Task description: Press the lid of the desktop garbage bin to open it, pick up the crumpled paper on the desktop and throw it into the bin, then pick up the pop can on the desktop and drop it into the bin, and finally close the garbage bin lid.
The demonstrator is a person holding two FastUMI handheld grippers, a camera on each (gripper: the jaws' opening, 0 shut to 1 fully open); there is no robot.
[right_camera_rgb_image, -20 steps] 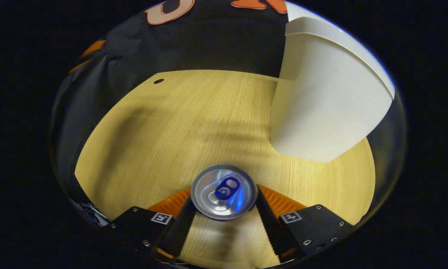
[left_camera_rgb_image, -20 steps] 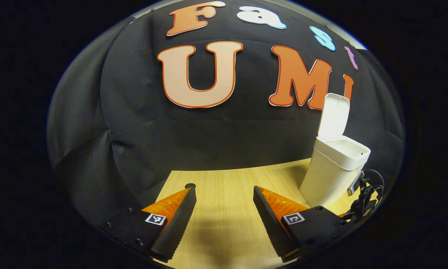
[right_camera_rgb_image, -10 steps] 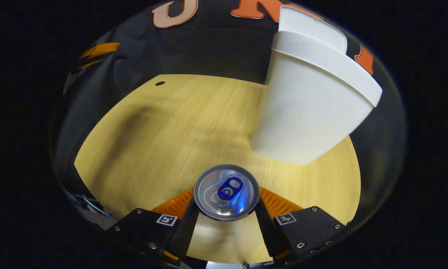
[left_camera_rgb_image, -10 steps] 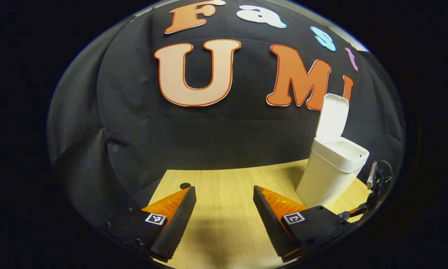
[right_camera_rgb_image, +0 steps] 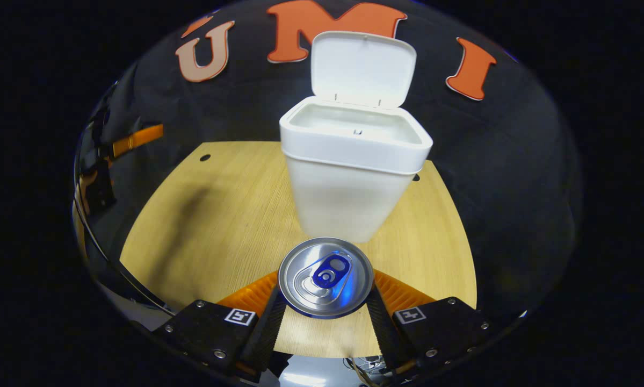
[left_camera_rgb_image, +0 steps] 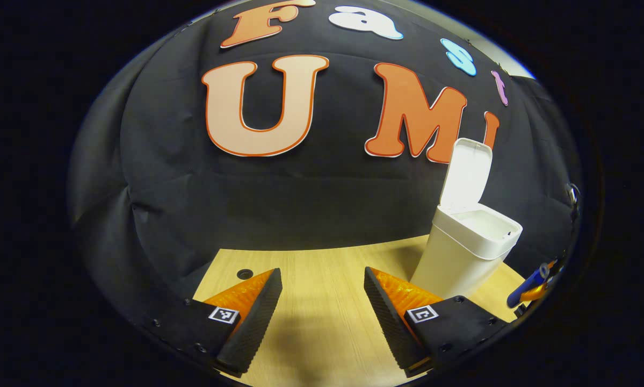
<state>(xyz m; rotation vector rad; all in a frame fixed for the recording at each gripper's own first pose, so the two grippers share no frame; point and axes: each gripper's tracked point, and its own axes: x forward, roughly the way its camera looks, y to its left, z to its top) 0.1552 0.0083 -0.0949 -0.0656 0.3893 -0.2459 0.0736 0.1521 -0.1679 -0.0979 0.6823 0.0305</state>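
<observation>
The white garbage bin (right_camera_rgb_image: 348, 177) stands on the wooden desktop (right_camera_rgb_image: 219, 215) with its lid (right_camera_rgb_image: 360, 67) hinged up at the back. My right gripper (right_camera_rgb_image: 324, 298) is shut on a pop can (right_camera_rgb_image: 324, 277), seen top-on with its blue tab, held above the desktop straight in front of the bin. In the left gripper view the bin (left_camera_rgb_image: 464, 250) is at the right, lid (left_camera_rgb_image: 465, 174) upright. My left gripper (left_camera_rgb_image: 322, 279) hangs open over the desktop (left_camera_rgb_image: 322, 269), nothing between its fingers. The right gripper with the can (left_camera_rgb_image: 531, 279) peeks in at the far right edge.
Black cloth wall behind the desktop. A small round hole (left_camera_rgb_image: 244, 273) sits in the desktop near its left back corner, and again in the right gripper view (right_camera_rgb_image: 205, 157). The desktop's front edge (right_camera_rgb_image: 311, 352) lies below the can.
My right gripper has lifted the can and swung to face the bin head-on, the bin's open top now visible. The left gripper drifted slightly, still open.
</observation>
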